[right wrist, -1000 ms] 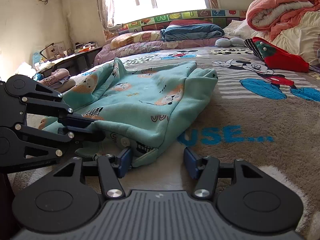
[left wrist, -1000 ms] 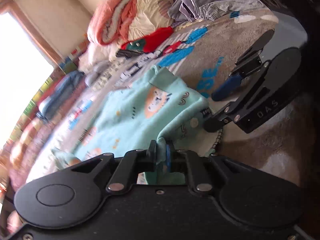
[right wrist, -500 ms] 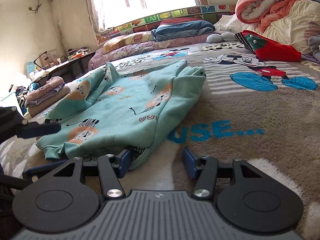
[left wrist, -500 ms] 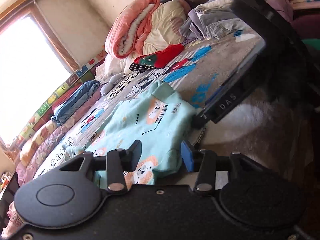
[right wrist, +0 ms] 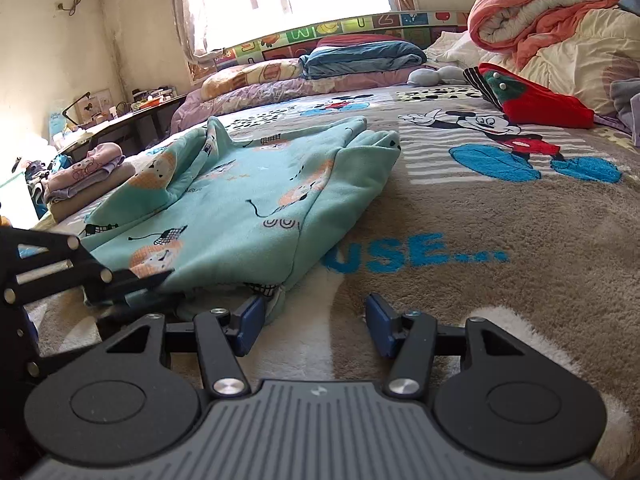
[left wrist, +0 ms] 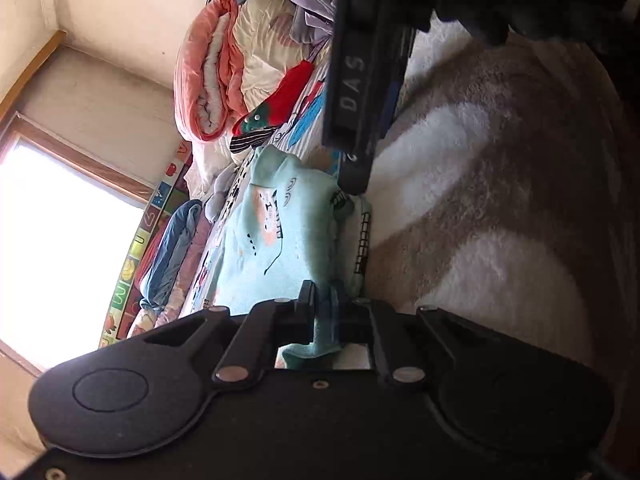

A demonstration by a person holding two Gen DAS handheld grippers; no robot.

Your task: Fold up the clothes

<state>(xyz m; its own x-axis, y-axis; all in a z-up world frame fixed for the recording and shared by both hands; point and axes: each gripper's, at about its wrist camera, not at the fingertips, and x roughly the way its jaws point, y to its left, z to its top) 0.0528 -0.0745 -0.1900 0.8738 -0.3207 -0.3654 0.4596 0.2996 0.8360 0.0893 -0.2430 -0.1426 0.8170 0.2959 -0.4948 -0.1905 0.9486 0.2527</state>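
Close, low wrist views; garment (right wrist: 240, 208) shared, seemingly.

The right gripper's (left wrist: 352, 168) body blocks much of the left wrist view, covering the grey clothes pile (left wrist: 310, 4) and part of the bed blanket (left wrist: 500, 184). The teal sweatshirt's (right wrist: 240, 208) near hem disappears behind the left gripper (left wrist: 324, 308). From the right wrist, that gripper is cut off at the frame's left edge. Clutter on the desk (right wrist: 132, 116) is too small to identify.
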